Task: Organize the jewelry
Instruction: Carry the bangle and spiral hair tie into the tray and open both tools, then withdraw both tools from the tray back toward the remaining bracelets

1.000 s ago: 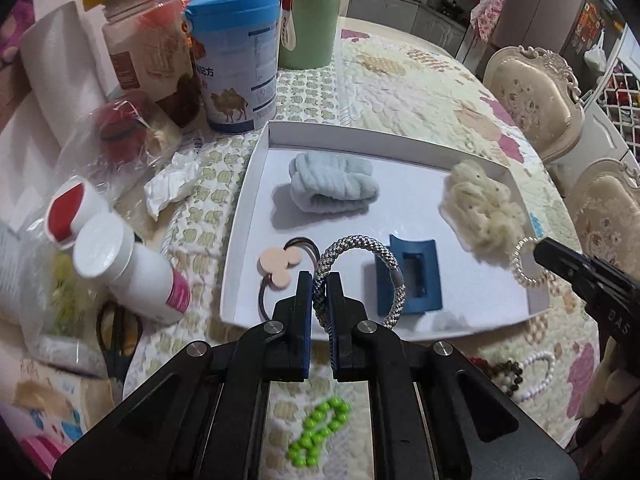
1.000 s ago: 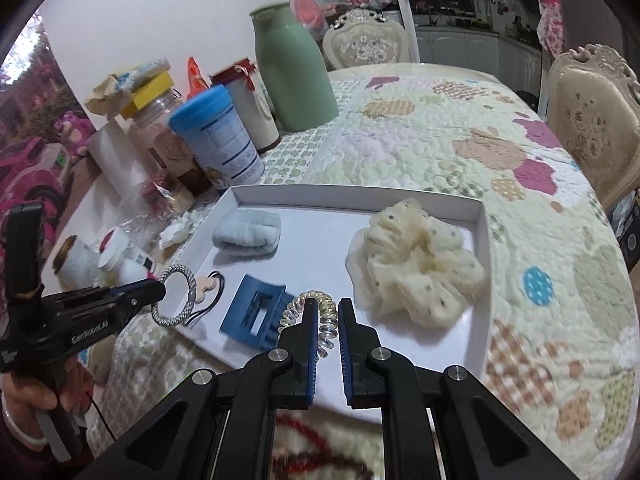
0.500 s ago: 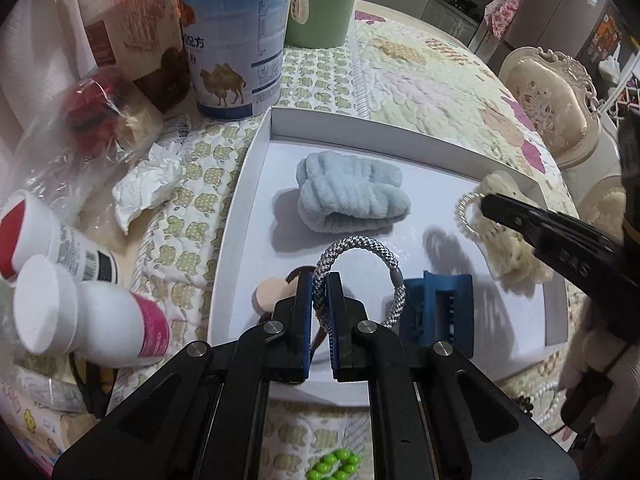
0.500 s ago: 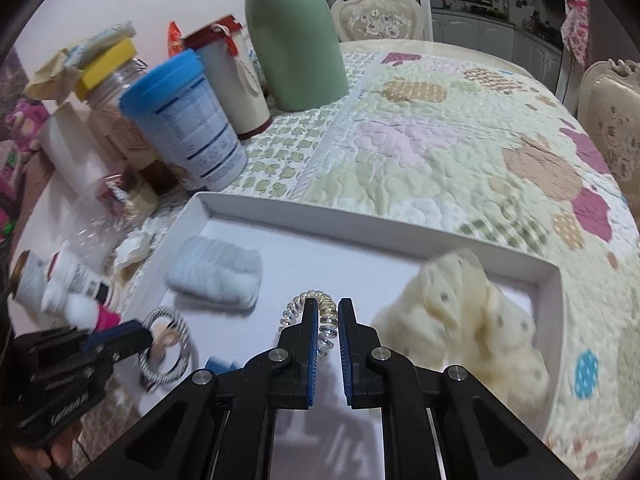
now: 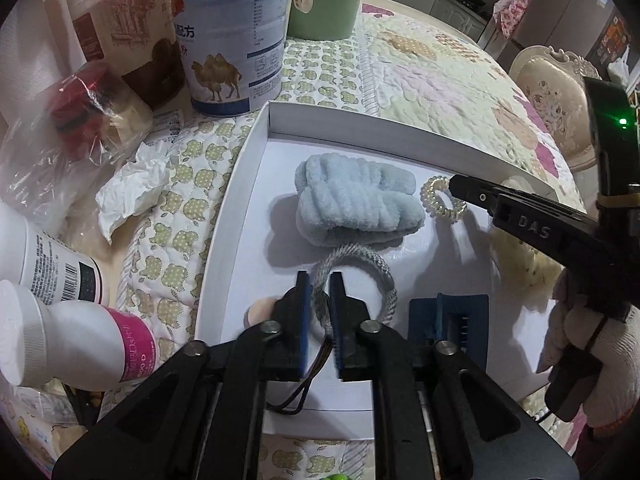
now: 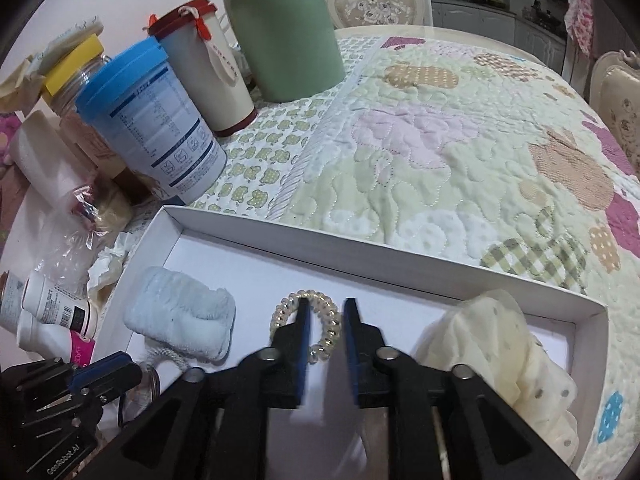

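The white tray [image 5: 236, 216] fills most of my view on the quilted tablecloth [image 6: 440, 140], and both of my claws hang over its floor. Inside it sit a cream scrunchie [image 6: 500, 344] at the right end, a pale blue fluffy band [image 5: 356, 204] toward the left, and a dark blue claw clip [image 5: 452, 320] near the front wall.

My left gripper [image 5: 320, 284] has just been opening; its pads stand a little apart with the grey braided bracelet [image 5: 360, 268] running between them, and I see daylight on both sides, so I judge the cord is let go and lying on the tray floor against the blue band. My right gripper [image 6: 326, 312] has likewise just been parting: the clear spiral hair tie [image 6: 316, 320] lies on the tray under its tips, one finger inside the loop, neither pad pressing it.

Both pieces look very light. The braided bracelet should be soft but hold its ring shape; I would pinch it across the cord, away from the dark clasp. The spiral tie is springy, smooth plastic, likely to stretch and slip or snag on a fingertip as I pull away, so I would lift straight out of the loop.

Below the left claw a peach charm on a dark hair elastic [image 5: 258, 310] peeks out.
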A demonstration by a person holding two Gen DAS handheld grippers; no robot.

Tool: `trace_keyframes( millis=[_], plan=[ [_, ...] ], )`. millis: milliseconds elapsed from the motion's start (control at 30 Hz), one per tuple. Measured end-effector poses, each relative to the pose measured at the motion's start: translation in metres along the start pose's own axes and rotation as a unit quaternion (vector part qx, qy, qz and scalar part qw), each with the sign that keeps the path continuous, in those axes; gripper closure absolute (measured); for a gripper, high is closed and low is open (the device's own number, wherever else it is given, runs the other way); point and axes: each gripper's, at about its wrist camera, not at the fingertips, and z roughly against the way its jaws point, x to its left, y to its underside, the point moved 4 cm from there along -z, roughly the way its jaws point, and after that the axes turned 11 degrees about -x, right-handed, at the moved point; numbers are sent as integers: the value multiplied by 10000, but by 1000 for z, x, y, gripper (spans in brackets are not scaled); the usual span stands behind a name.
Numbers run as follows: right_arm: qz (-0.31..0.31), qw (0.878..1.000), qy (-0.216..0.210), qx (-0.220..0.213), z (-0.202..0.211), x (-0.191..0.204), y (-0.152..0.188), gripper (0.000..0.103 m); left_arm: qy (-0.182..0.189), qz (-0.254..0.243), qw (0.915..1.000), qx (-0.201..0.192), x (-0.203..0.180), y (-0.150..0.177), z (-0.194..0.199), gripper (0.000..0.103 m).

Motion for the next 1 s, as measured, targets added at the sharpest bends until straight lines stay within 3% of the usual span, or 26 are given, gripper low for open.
trace_keyframes(
  millis=[67,533,700,1000],
  plan=[
    [-118,9999,-74,-59,7,-3,1,72,-14,-11,10000,-37,-1,0,1,61],
    [21,9989,168,-448,87,11,22,71,-123,-65,9995,-294,-9,5,38,60],
    [-220,9988,56,-425,117,13,54,71,-161,-185,9988,-424,-16,16,58,60],
    [-228,9980,235,-544,167,15,106,71,-144,-402,9981,-446,-32,53,83,60]
  ],
)
